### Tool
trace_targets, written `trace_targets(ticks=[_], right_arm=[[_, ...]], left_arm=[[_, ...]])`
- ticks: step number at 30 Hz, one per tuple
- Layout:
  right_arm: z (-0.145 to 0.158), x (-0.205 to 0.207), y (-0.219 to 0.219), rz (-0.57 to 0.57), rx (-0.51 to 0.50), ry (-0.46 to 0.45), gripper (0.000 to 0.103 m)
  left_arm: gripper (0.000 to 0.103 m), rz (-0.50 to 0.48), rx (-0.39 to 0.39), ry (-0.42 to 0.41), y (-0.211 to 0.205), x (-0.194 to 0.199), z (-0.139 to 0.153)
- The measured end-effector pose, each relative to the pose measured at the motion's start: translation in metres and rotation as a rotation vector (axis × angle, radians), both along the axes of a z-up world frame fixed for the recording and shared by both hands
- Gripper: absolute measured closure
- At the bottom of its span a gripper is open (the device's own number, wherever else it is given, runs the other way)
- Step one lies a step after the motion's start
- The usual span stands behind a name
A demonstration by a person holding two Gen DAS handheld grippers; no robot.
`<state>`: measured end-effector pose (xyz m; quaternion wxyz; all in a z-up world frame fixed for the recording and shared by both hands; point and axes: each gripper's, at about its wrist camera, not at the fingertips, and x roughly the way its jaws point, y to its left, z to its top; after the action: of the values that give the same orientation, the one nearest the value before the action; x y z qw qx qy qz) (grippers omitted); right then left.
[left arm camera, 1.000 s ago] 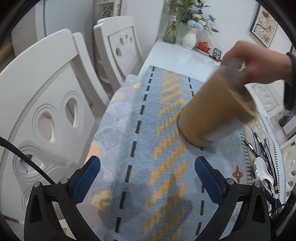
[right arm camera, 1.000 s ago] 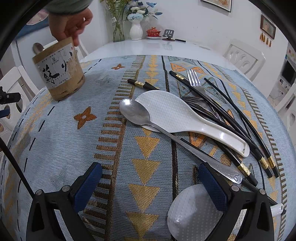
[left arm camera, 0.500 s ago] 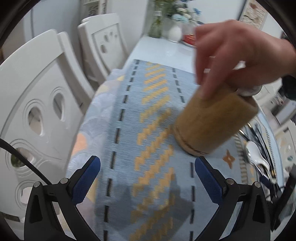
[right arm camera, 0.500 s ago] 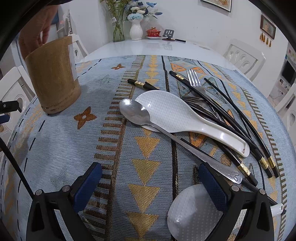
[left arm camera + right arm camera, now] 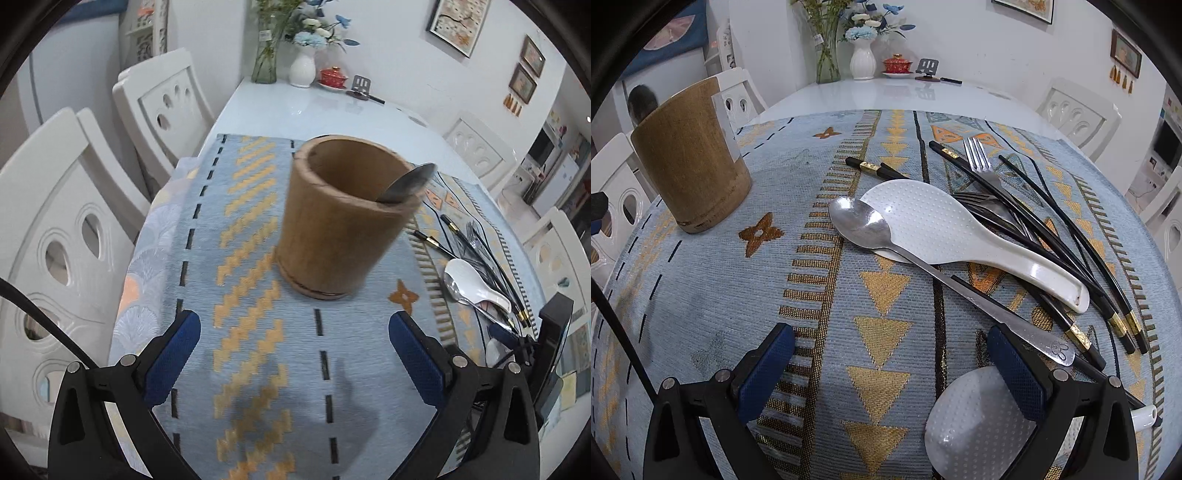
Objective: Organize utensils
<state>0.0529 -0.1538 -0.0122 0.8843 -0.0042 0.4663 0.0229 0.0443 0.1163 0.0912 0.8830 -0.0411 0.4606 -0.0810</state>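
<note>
1. our left claw (image 5: 293,345) was spread wide and held nothing, hovering low over the patterned cloth (image 5: 258,369) on the desk (image 5: 295,107), with the bamboo holder (image 5: 338,218) standing upright just ahead of its tips.
2. our right claw (image 5: 890,362) was likewise spread and empty, its right finger (image 5: 1015,373) just above a white rice paddle (image 5: 975,424) at the near edge.
3. a second earlier a bare hand gripped the holder and tilted it; half a second earlier it was still on it. now the hand was gone and the holder rested flat, so we judged the receptacle placed and sorting ready to begin.
4. inside the holder we saw one metal spoon (image 5: 408,182) leaning on the right rim; the rest looked empty.
5. the loose pile lay to the holder's right: a steel spoon (image 5: 864,221) across a second white paddle (image 5: 945,236), a fork (image 5: 979,158), and black chopsticks (image 5: 1067,236) beneath them.
</note>
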Motion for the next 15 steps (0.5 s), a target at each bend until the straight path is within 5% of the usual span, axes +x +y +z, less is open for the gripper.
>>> trace_targets(ticks=[15], right_arm=[[0.001, 0.000, 0.001, -0.001, 0.001, 0.003, 0.000]], left_arm=[[0.001, 0.005, 0.045, 0.009, -0.047, -0.022, 0.027]])
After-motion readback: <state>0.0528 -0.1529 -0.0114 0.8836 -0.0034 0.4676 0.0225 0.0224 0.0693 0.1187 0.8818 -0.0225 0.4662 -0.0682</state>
